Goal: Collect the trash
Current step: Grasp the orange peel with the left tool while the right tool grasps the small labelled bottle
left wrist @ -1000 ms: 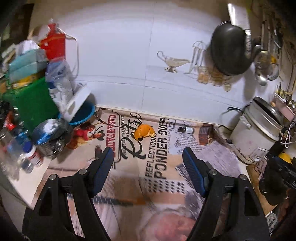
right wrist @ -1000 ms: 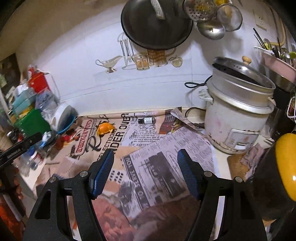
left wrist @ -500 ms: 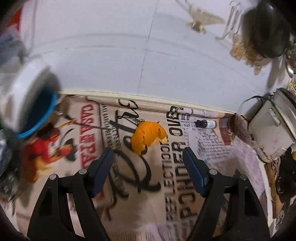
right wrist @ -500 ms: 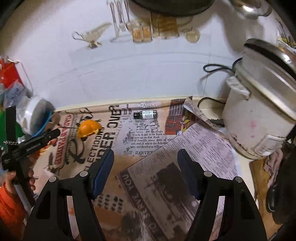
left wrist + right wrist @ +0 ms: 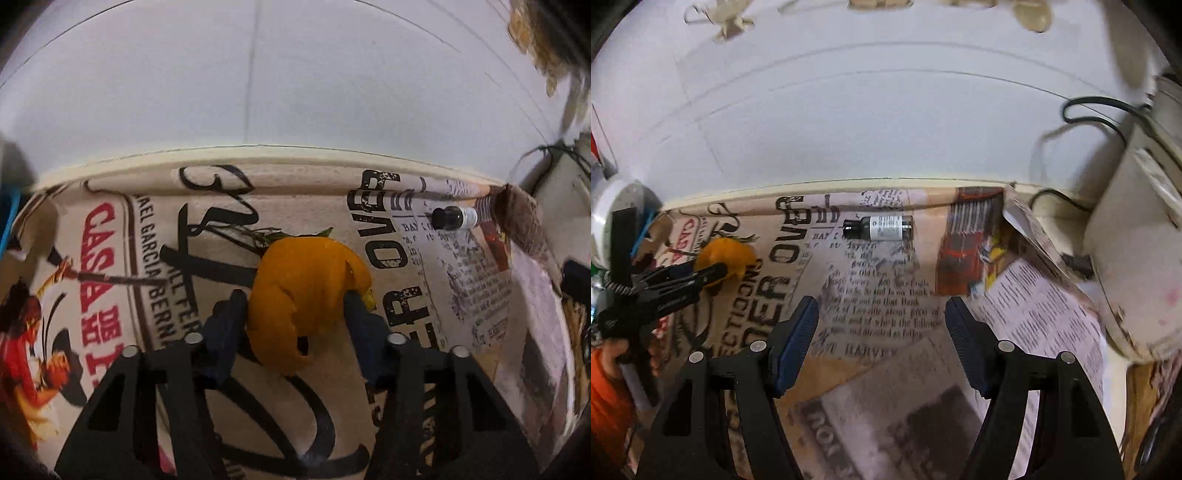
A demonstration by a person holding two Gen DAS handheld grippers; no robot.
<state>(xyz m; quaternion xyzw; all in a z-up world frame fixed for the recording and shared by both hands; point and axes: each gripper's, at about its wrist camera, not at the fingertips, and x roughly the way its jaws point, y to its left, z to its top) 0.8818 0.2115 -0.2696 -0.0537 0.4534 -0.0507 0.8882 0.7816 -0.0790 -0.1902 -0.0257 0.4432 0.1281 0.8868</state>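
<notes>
An orange peel (image 5: 306, 291) lies on the newspaper-covered counter. My left gripper (image 5: 293, 299) has its two blue fingers pressed against both sides of the peel. From the right wrist view the peel (image 5: 720, 254) shows at the left with the left gripper (image 5: 701, 275) on it. A small bottle (image 5: 881, 228) with a black cap and white label lies on its side near the wall; it also shows in the left wrist view (image 5: 454, 217). My right gripper (image 5: 882, 314) is open and empty, a short way in front of the bottle.
A white rice cooker (image 5: 1137, 240) stands at the right with a black cord (image 5: 1086, 107) along the wall. A white and blue container (image 5: 613, 221) sits at the far left. The white tiled wall (image 5: 258, 92) is close behind the counter.
My left gripper moved forward to the peel and closed its fingers around it. My right gripper moved forward toward the bottle and stayed open.
</notes>
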